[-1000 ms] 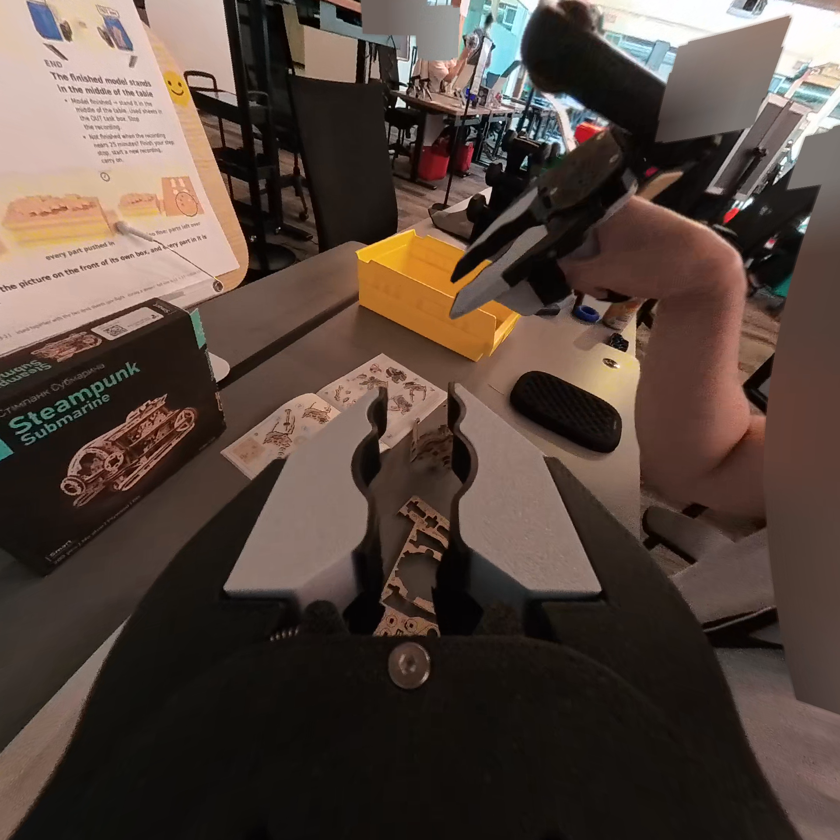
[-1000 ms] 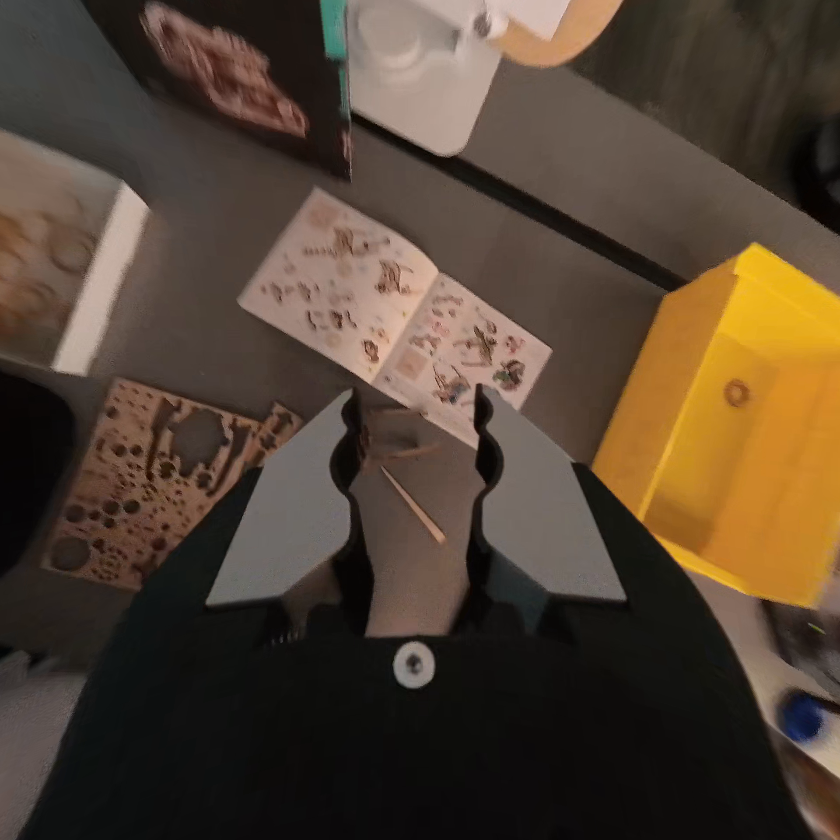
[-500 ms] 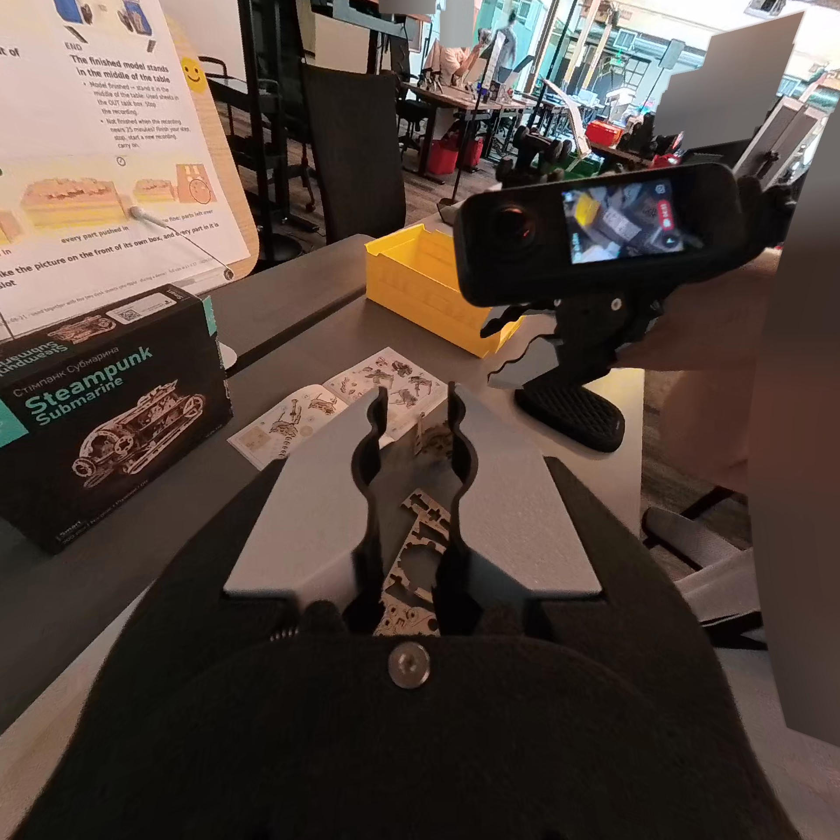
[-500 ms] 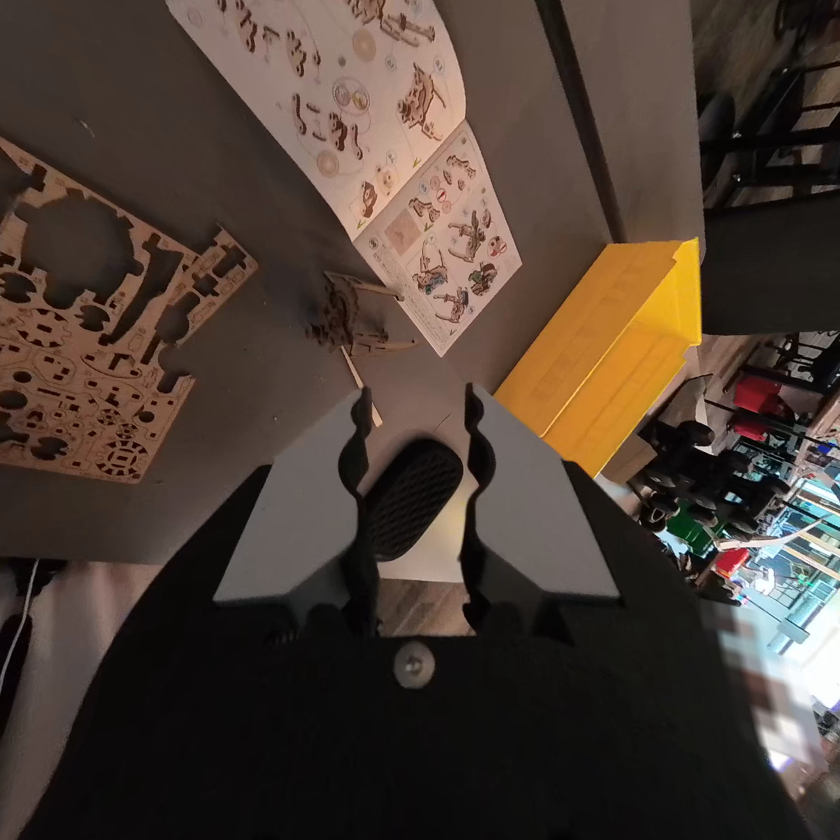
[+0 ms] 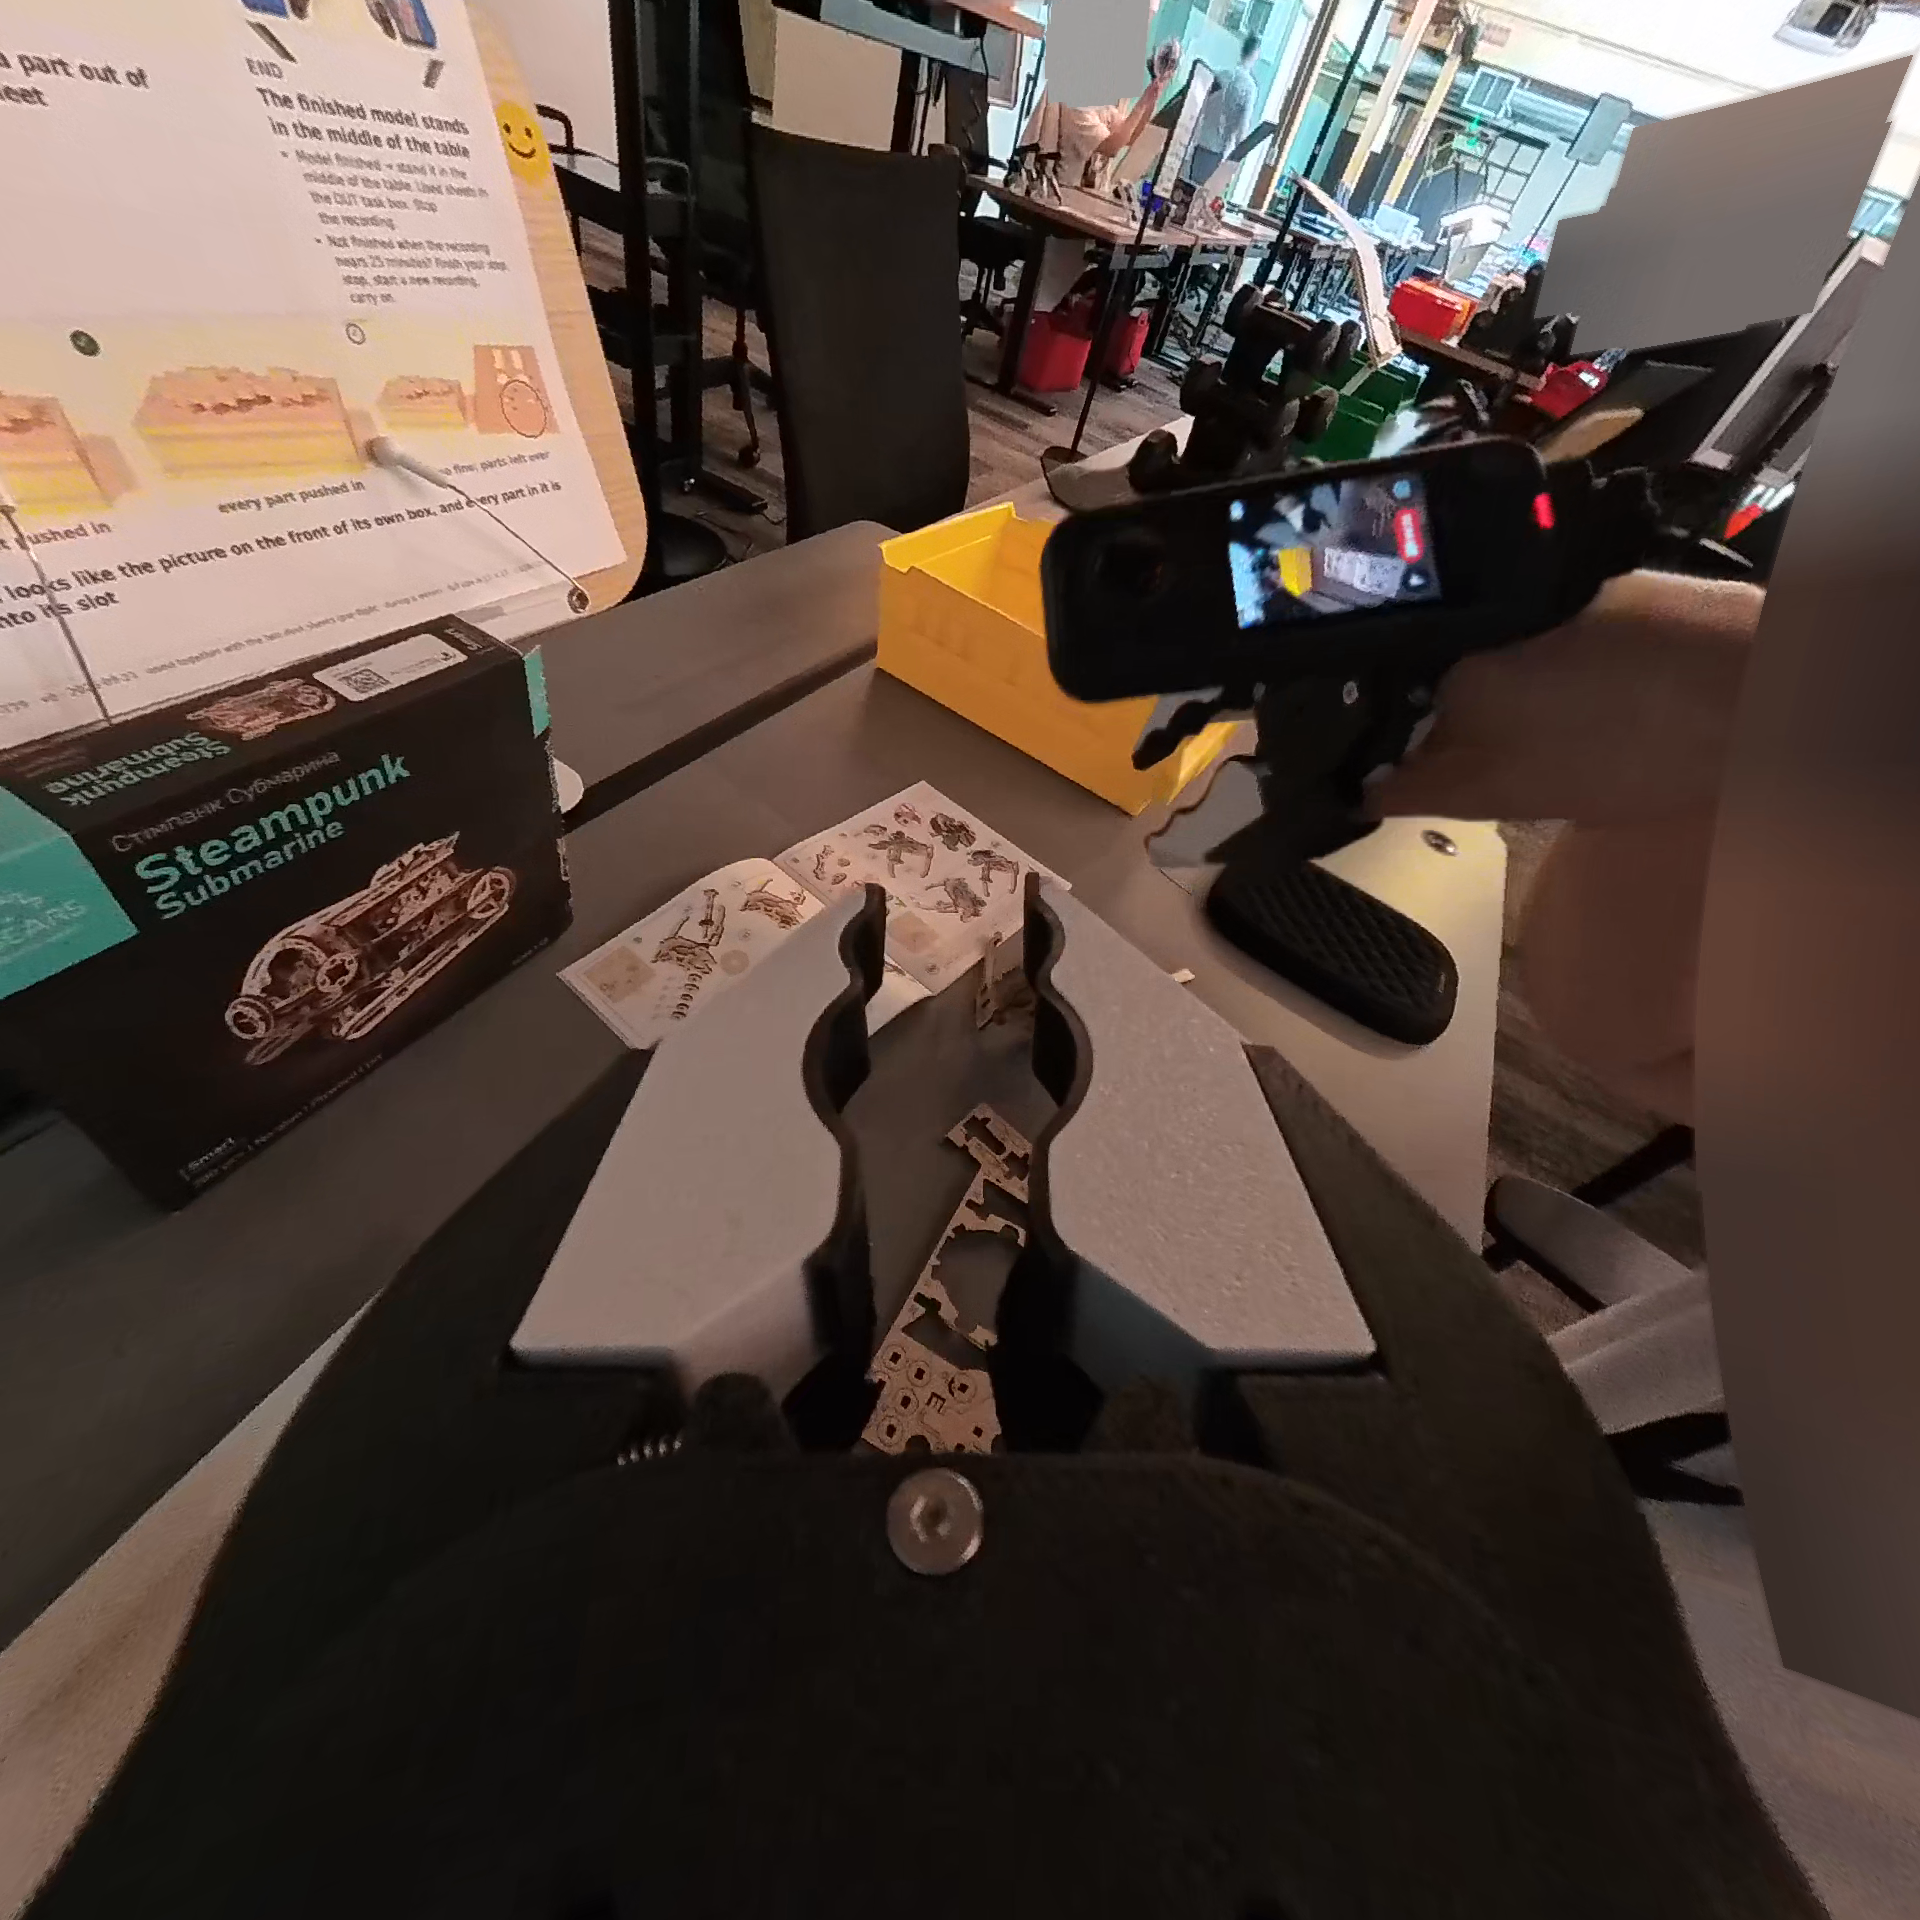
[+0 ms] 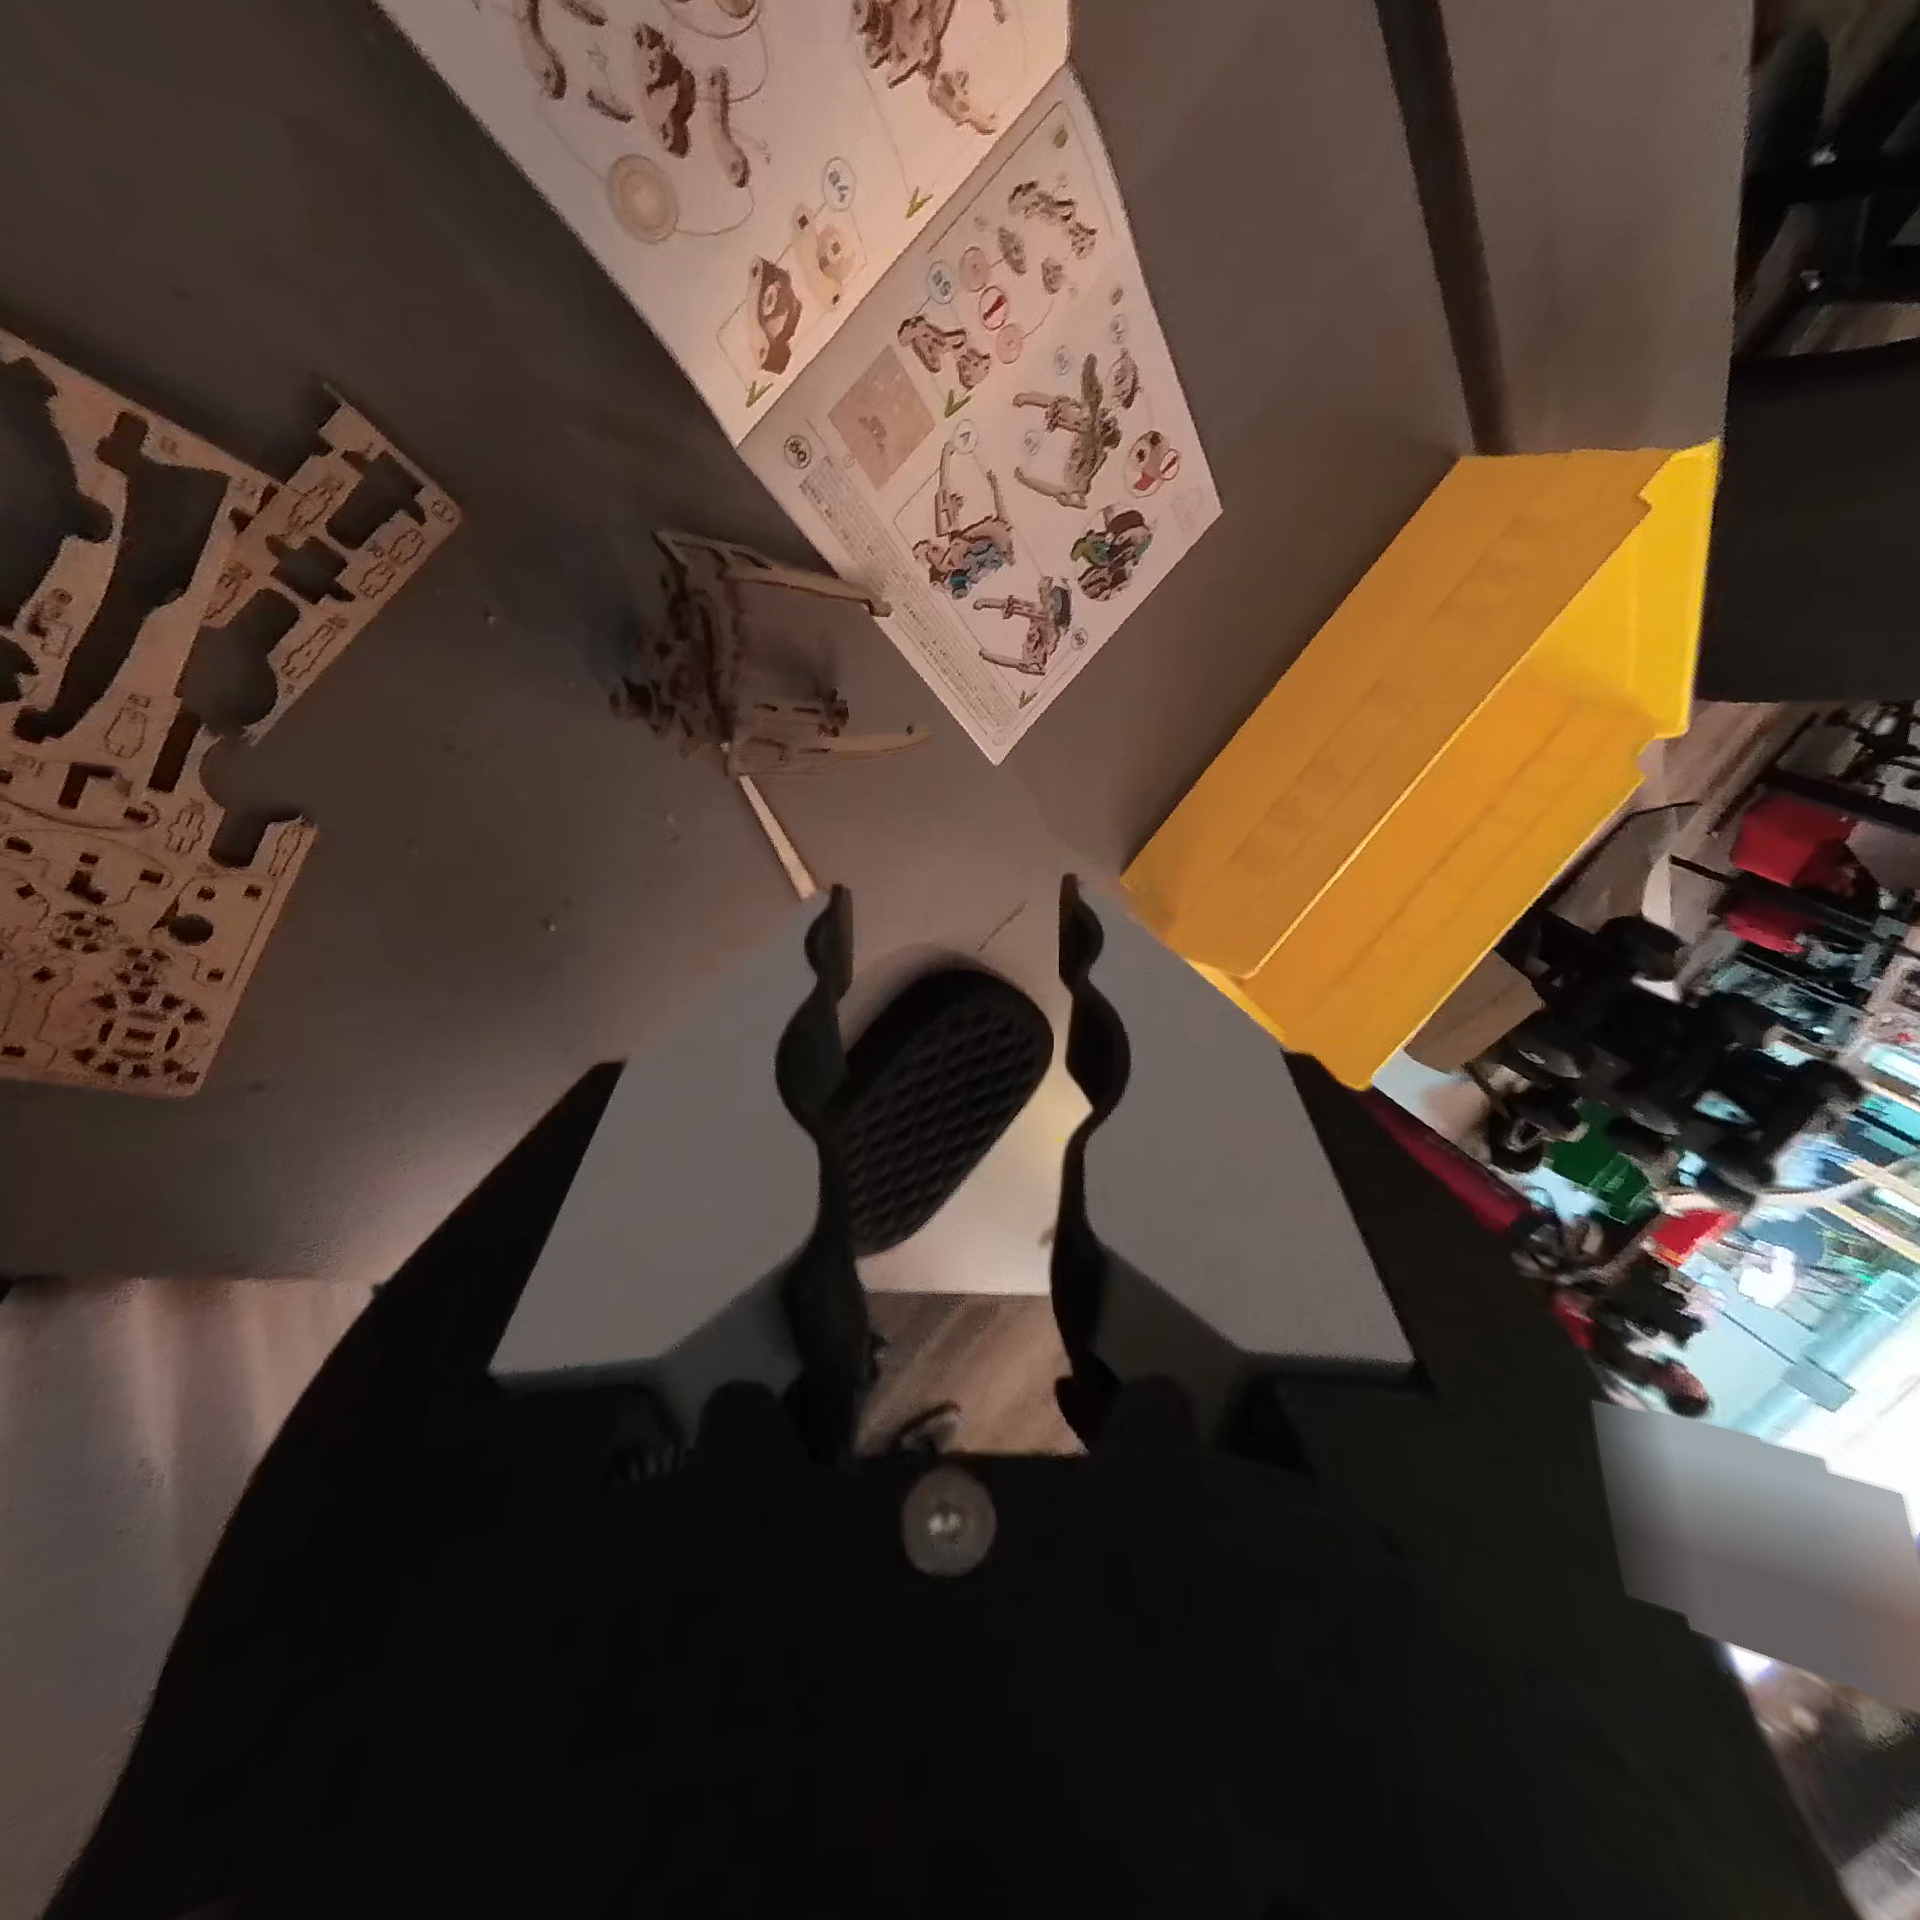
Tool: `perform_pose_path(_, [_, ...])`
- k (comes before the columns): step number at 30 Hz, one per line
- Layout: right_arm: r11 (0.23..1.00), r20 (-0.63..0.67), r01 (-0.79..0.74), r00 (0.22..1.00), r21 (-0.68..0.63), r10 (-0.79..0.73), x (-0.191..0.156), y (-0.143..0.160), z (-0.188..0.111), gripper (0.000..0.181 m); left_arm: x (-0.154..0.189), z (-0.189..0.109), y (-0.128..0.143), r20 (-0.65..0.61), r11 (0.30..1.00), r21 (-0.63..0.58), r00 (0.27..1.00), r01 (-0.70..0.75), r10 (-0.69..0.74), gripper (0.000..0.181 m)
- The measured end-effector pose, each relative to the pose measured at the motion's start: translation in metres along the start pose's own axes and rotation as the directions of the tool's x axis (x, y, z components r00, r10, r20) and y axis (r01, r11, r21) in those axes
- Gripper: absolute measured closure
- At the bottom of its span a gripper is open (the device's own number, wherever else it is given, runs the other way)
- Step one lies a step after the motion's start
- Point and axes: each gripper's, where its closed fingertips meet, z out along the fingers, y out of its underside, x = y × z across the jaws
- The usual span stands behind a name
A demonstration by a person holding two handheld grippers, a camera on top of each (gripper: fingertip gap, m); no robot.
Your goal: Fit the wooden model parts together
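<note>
My left gripper [image 5: 951, 904] is open and empty, low over the grey table. A punched wooden parts sheet [image 5: 966, 1247] lies under it and shows through the gap. A small half-built wooden model [image 5: 1003, 992] stands just past its fingertips. My right gripper [image 6: 951, 904] is open and empty, tilted, over a black oval pad [image 6: 935, 1091] at the table's right edge. In the right wrist view the model [image 6: 727, 644] lies ahead to the left, with a thin wooden stick [image 6: 774, 831] beside it and the parts sheet [image 6: 156, 582] at far left.
An open instruction booklet [image 5: 727, 935] lies behind the model. A black model box [image 5: 281, 894] stands at left, with an instruction poster behind it. A yellow bin [image 5: 987, 644] sits at the back right. The right gripper with its camera [image 5: 1299, 582] hangs above the black pad [image 5: 1330, 956]. Left tips to right tips: about 25 cm. The thin wooden stick [image 6: 774, 831] lies some 15 cm from my right tips, 35 cm from my left tips.
My right gripper swung from above the model and booklet to the table's right edge and turned, now over the black pad. My left gripper has barely moved.
</note>
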Motion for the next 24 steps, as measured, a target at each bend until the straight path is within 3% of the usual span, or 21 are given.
perform_pose_path(1, [0.999, 0.023, -0.030, 0.999, 0.024, 0.029, 0.005, 0.001, 0.005, 0.142, 0.000, -0.001, 0.000, 0.002, 1.000, 0.002, 1.000, -0.001, 0.001, 0.156])
perform_pose_path(5, [0.958, 0.161, -0.186, 0.975, 0.219, 0.153, 0.031, 0.000, 0.026, 0.145, 0.003, -0.005, -0.004, 0.004, 1.000, 0.020, 1.000, -0.004, 0.004, 0.155])
perform_pose_path(8, [0.846, 0.251, -0.307, 0.944, 0.436, 0.214, 0.060, -0.010, 0.028, 0.150, 0.014, -0.009, -0.010, 0.000, 0.999, 0.046, 1.000, -0.029, 0.029, 0.153])
perform_pose_path(11, [0.651, 0.322, -0.369, 0.926, 0.663, 0.198, 0.086, -0.026, 0.010, 0.152, 0.022, -0.010, -0.012, 0.009, 0.996, 0.050, 0.998, -0.070, 0.070, 0.151])
perform_pose_path(15, [0.319, 0.224, -0.274, 0.957, 0.907, 0.185, 0.124, -0.037, -0.026, 0.128, 0.022, -0.011, -0.015, 0.040, 0.994, 0.067, 0.996, -0.084, 0.082, 0.147])
perform_pose_path(19, [0.106, 0.180, -0.194, 0.975, 0.975, 0.130, 0.119, -0.045, -0.032, 0.120, 0.015, -0.008, -0.022, 0.081, 0.990, 0.111, 0.994, -0.089, 0.080, 0.144])
perform_pose_path(24, [0.071, 0.148, -0.156, 0.983, 0.985, 0.112, 0.111, -0.054, -0.020, 0.120, 0.006, 0.002, -0.022, 0.082, 0.989, 0.135, 0.996, -0.051, 0.041, 0.145])
